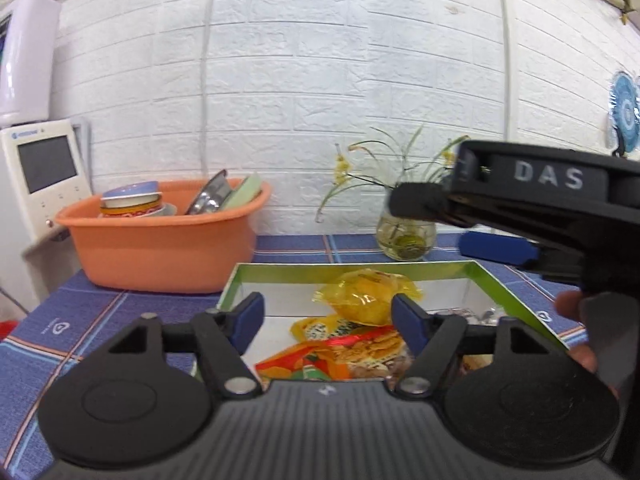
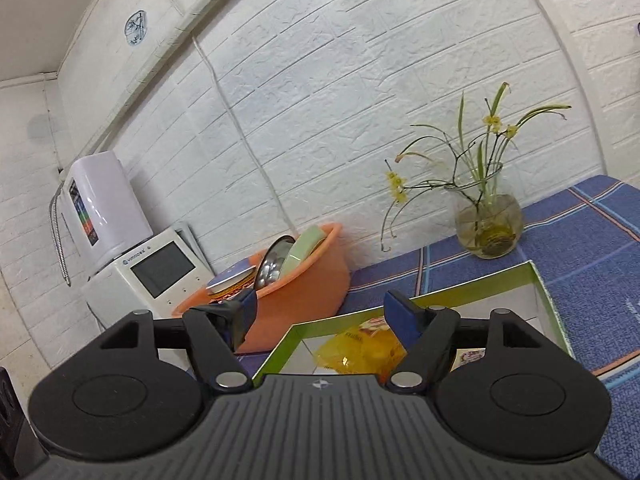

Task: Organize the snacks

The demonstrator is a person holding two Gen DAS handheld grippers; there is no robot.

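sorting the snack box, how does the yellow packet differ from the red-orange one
The yellow packet is puffy, see-through and lies farther back; the red-orange packet looks flatter, printed, nearest the camera. The yellow one sits partly atop other packets. Both lie in the green-rimmed box.

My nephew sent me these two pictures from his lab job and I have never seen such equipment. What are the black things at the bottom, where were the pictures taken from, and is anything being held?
There is no robot here. A person holds a hand-operated two-finger gripper in each hand, and each carries a wide-angle camera looking forward along its fingers. One picture comes from the left gripper, the other from the right gripper; the black shapes below are their own bodies. The right gripper also shows at the side of the left view.

Both grippers are open and hold nothing.

On the blue checked tablecloth lies a green-rimmed box with snack packets inside, among them a yellow packet and a red-orange packet. Behind stand an orange basin with dishes and a glass vase with flowers.
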